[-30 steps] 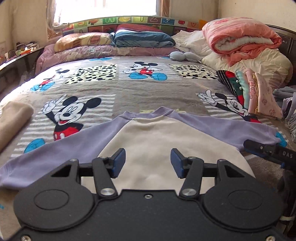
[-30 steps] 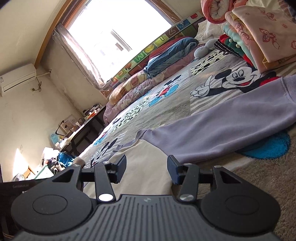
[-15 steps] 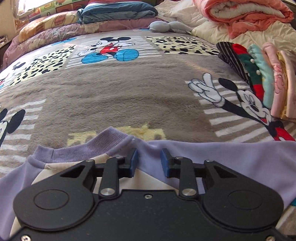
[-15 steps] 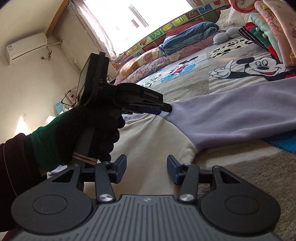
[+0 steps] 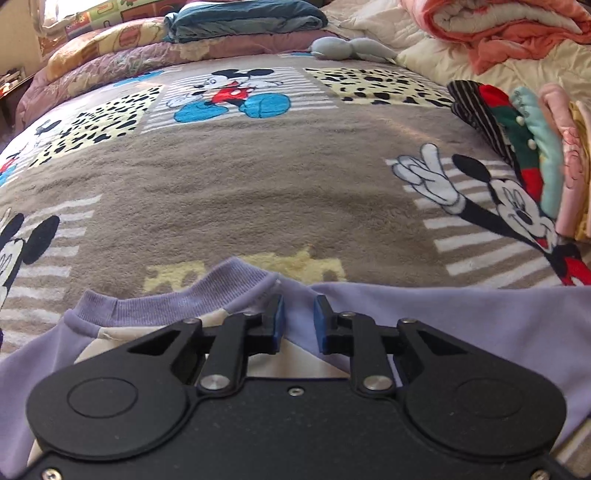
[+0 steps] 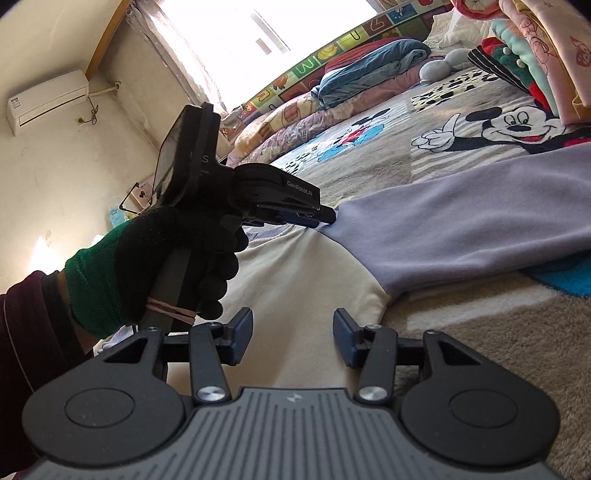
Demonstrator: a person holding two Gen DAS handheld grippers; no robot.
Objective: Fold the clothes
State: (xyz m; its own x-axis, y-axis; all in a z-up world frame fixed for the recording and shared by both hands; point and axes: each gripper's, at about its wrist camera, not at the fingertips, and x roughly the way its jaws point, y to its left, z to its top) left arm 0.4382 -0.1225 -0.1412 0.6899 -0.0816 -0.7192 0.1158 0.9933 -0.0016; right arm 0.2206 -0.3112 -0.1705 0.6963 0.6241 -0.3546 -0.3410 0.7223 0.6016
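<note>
The left gripper [image 5: 297,320] is coming down on the shoulder seam of the sweatshirt [image 5: 424,317], right beside its ribbed lilac collar [image 5: 192,301]; its jaws have just been closing, and a ridge of lilac cloth is sitting between the blue pads [image 5: 277,325], which are pinching it. From the other side, the left gripper [image 6: 325,216] is showing as a narrow black beak with its tip on that same seam, held by a hand [image 6: 173,258] in a black glove with a green cuff. The right gripper [image 6: 293,338] is hovering over the cream body panel [image 6: 306,280] of the sweatshirt, nearer the hem than the collar, its fingers standing apart with nothing between them. The sweatshirt itself is lying flat, front panel cream and sleeves lilac, spread across the cartoon-mouse blanket [image 5: 236,199] that covers the bed. Beyond the collar, further up the bed, a pile of folded clothes [image 5: 532,147] is leaning at the right edge, a grey soft toy [image 5: 347,48] is lying near the pillows, and a blue folded quilt [image 5: 243,18] is resting at the head.
</note>
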